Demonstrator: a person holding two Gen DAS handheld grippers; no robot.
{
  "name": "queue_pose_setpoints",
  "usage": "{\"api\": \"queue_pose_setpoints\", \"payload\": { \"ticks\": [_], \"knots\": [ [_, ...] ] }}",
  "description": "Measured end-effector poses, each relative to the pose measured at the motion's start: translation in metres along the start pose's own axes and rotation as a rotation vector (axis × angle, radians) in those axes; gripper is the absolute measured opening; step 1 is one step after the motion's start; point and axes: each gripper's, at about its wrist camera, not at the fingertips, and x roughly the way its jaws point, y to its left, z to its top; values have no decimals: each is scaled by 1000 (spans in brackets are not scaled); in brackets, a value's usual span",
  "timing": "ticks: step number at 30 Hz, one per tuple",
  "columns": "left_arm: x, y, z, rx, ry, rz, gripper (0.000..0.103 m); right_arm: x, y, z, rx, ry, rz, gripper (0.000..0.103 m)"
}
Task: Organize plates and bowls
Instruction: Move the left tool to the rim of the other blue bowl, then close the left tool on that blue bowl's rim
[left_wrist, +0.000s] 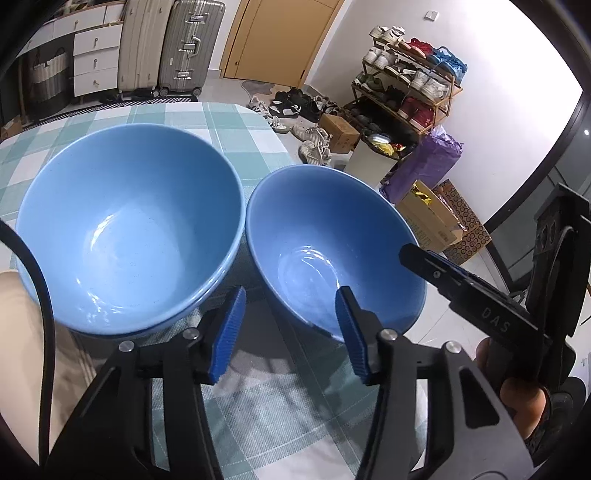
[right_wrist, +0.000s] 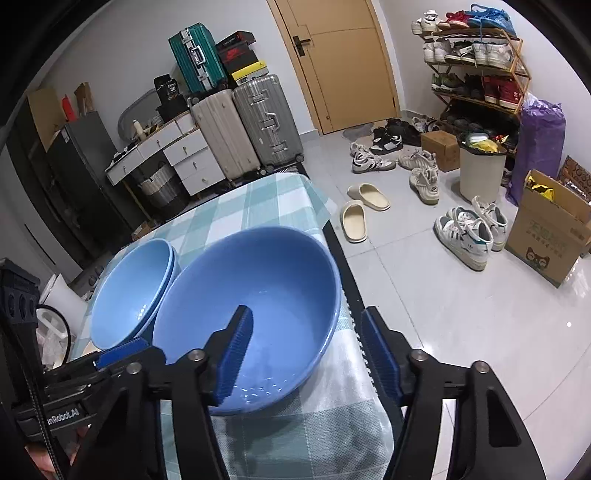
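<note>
Your right gripper (right_wrist: 306, 354), jaws wide and gripping nothing, straddles the near right rim of the single blue bowl (right_wrist: 258, 295), whose target, the nested bowl stack (right_wrist: 129, 295), sits touching it at ten o'clock; your left gripper (left_wrist: 291, 332) hangs open, empty.

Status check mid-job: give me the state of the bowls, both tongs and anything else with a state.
Single blue bowl: upright, empty, on the tablecloth near the table edge, its rim between the right tongs' fingers.
Stacked light-blue bowls: two nested, upright, top one empty.
Left tongs: open, holding nothing.
Right tongs: open, not yet closed.
Door: closed.
</note>
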Motion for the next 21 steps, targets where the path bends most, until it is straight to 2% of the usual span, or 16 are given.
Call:
{"api": "queue_pose_setpoints", "payload": {
  "ticks": [5, 6, 11, 15, 21],
  "knots": [
    [8, 2, 2, 4, 6, 11, 39, 7, 2, -2, -2, 10, -5, 49],
    [9, 1, 1, 4, 7, 11, 38, 9, 2, -2, -6, 15, -10, 44],
    [16, 0, 3, 23, 12, 15, 24, 14, 2, -5, -12, 20, -23, 33],
    [18, 0, 3, 28, 11, 15, 24, 13, 1, -6, -17, 10, -37, 27],
    [22, 2, 5, 44, 4, 30, 24, 13, 0, -6, -31, 8, -52, 26]
  ]
}}
